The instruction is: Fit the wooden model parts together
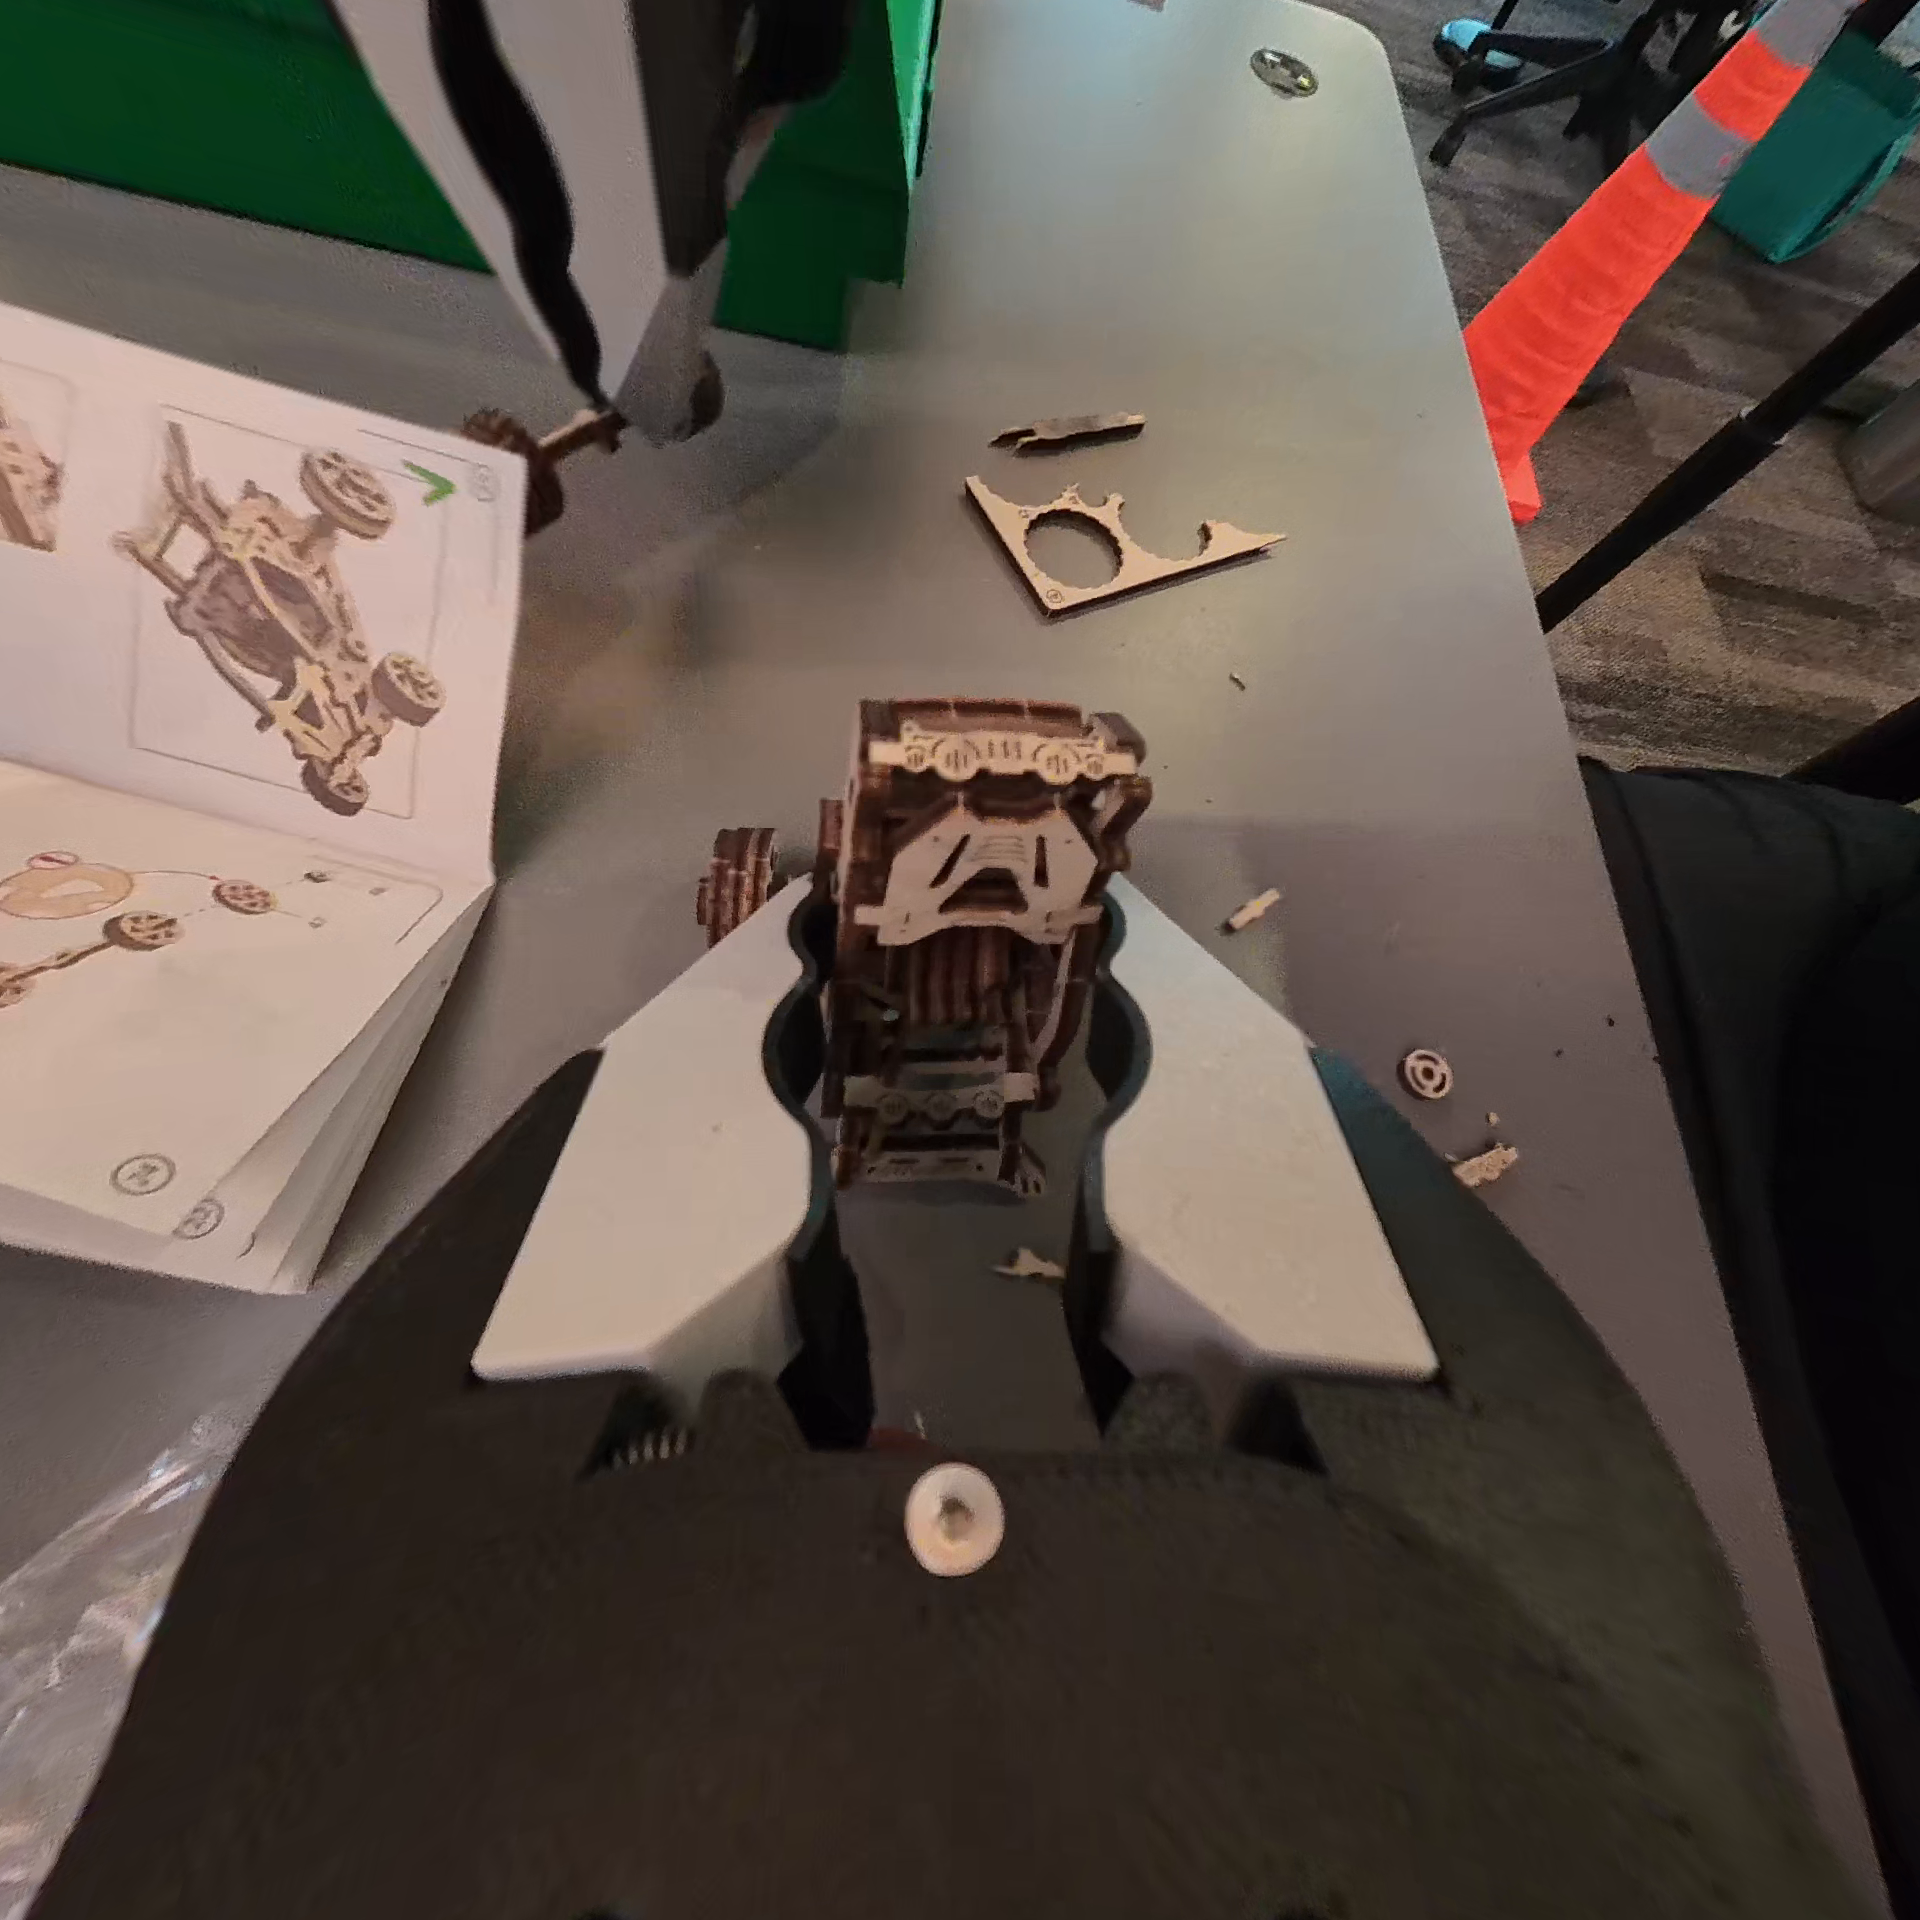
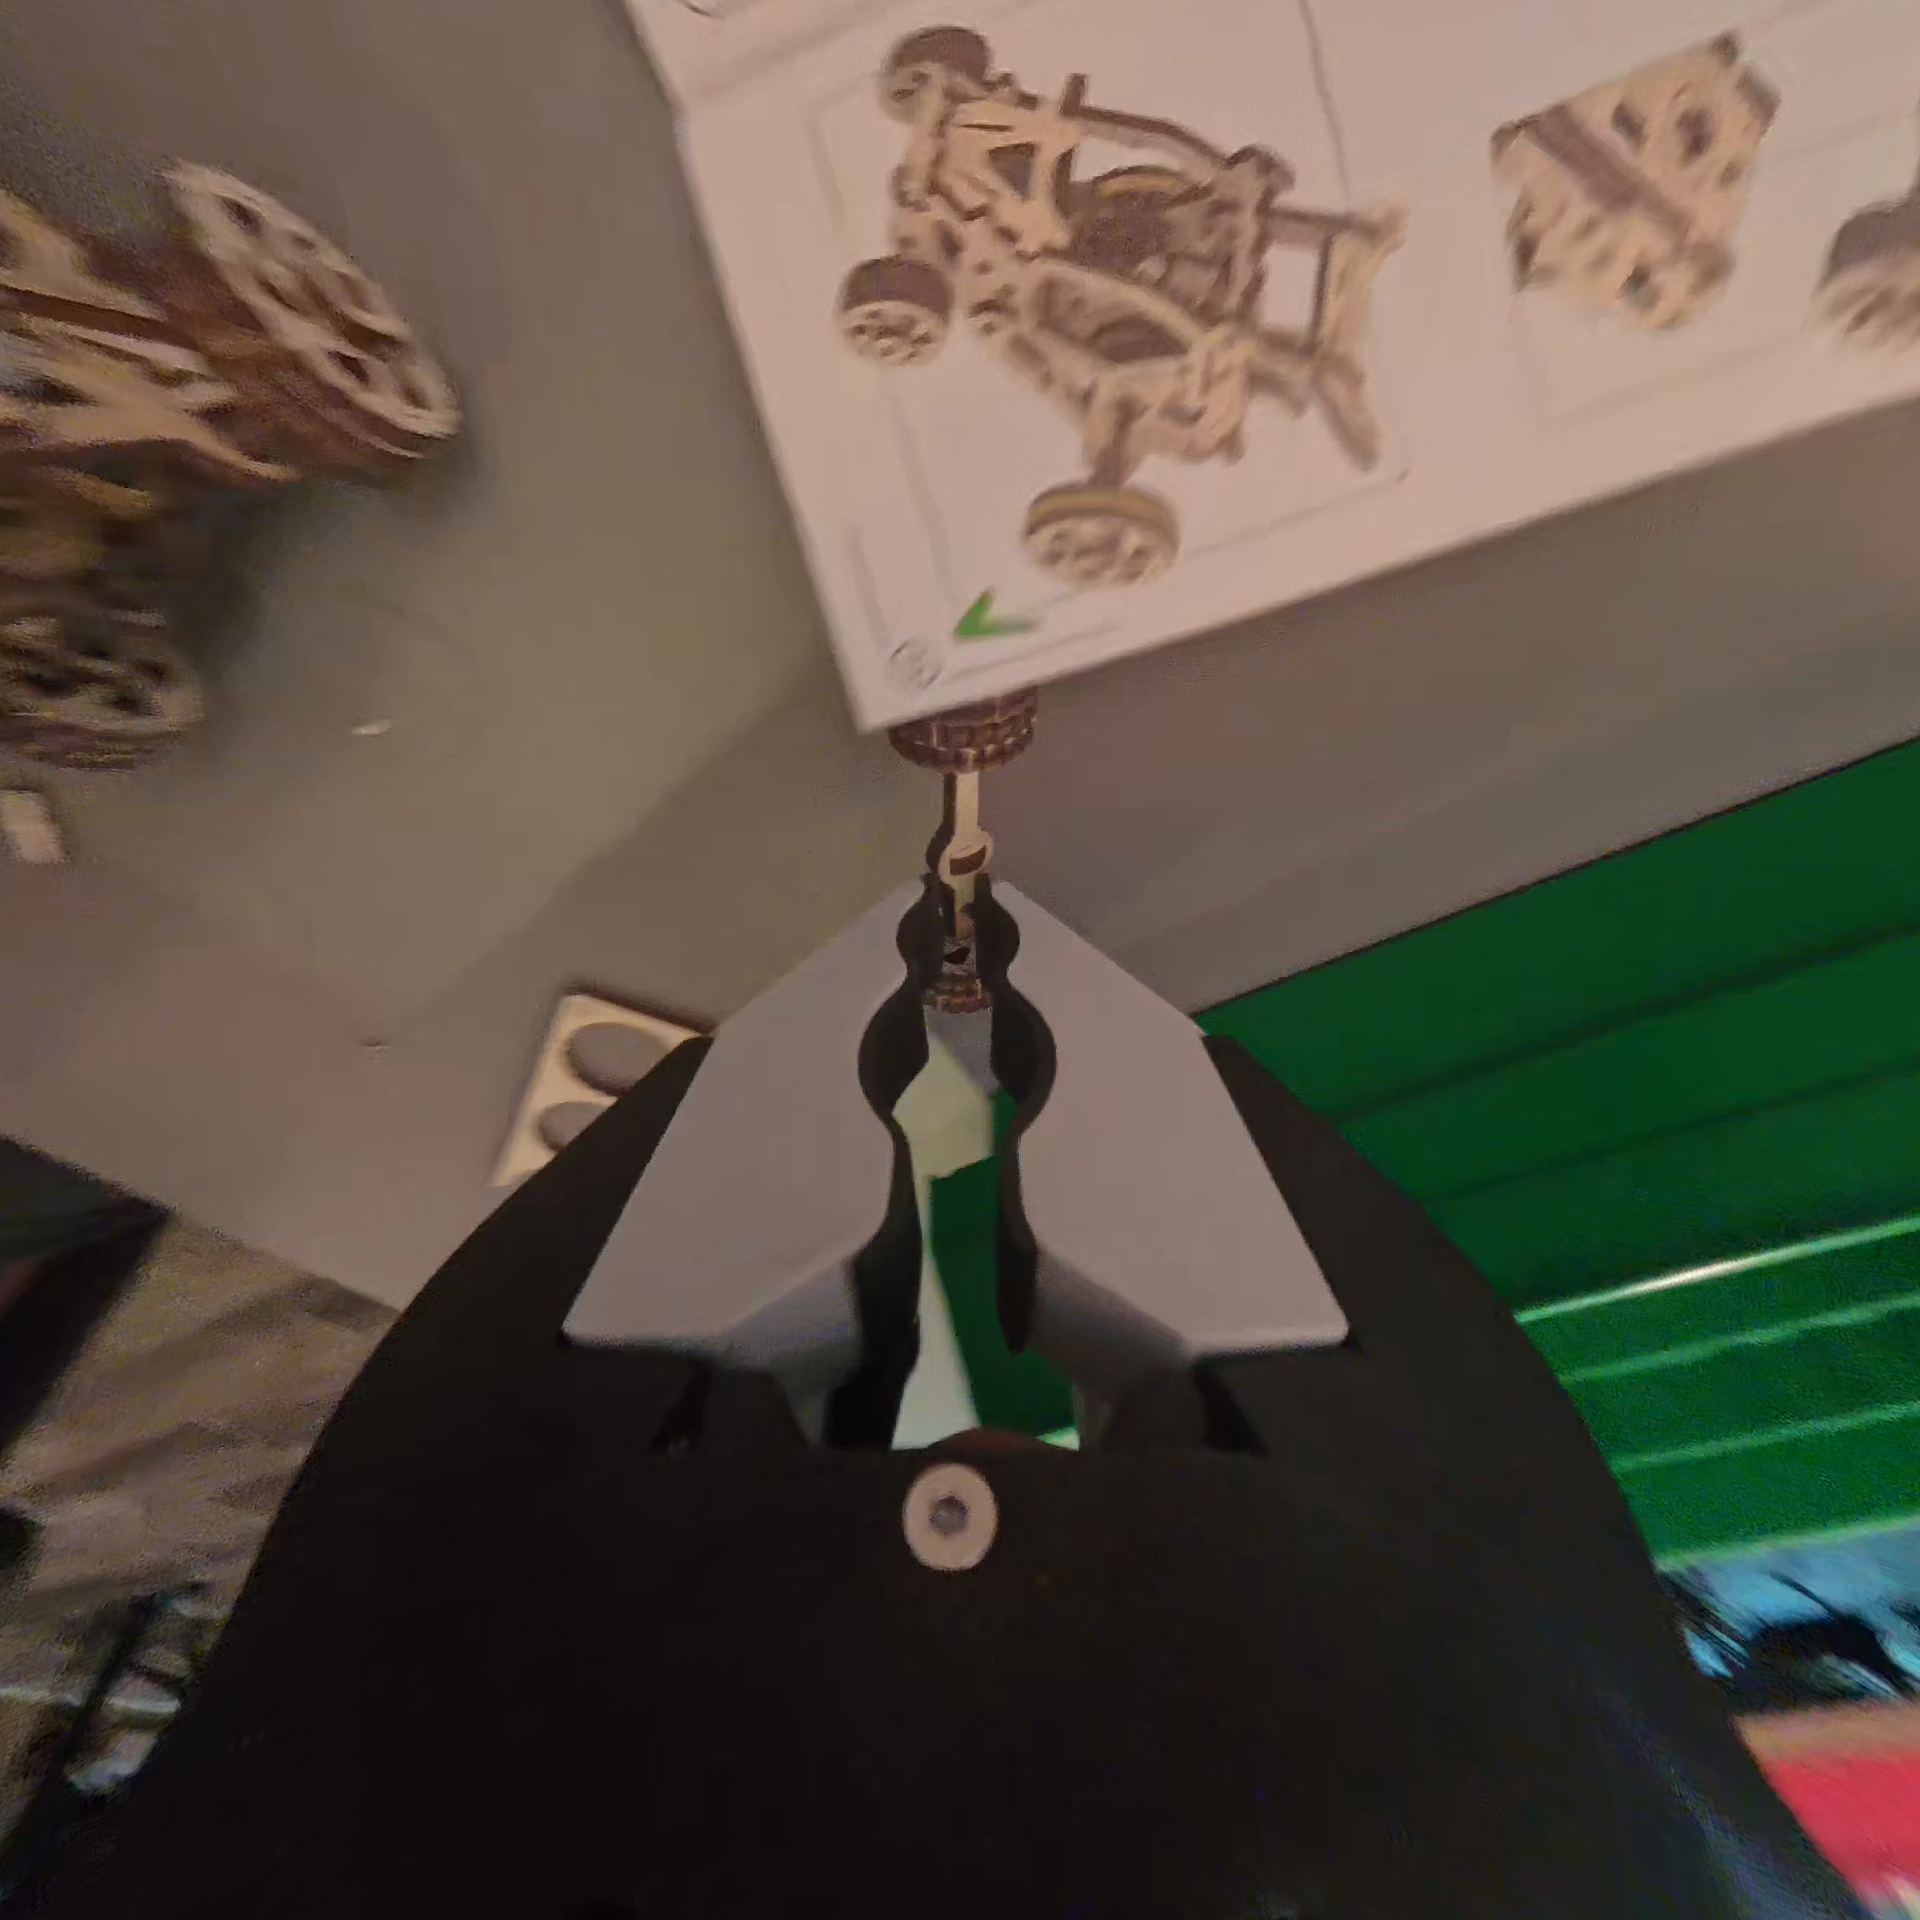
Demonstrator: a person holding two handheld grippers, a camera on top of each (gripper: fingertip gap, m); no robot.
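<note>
My left gripper is shut on the wooden model car body, holding it over the grey table; a wheel sticks out on the body's left side. My right gripper is shut on a small wooden axle with a wheel at its far end. That gripper also shows in the left wrist view, far left of the body, with the axle part at the booklet's corner. The car body shows blurred at the left of the right wrist view.
An open instruction booklet lies at the left. A leftover wooden sheet piece with a round hole, a sliver, a small ring and wood scraps lie on the table. A green box stands behind. An orange cone stands on the floor.
</note>
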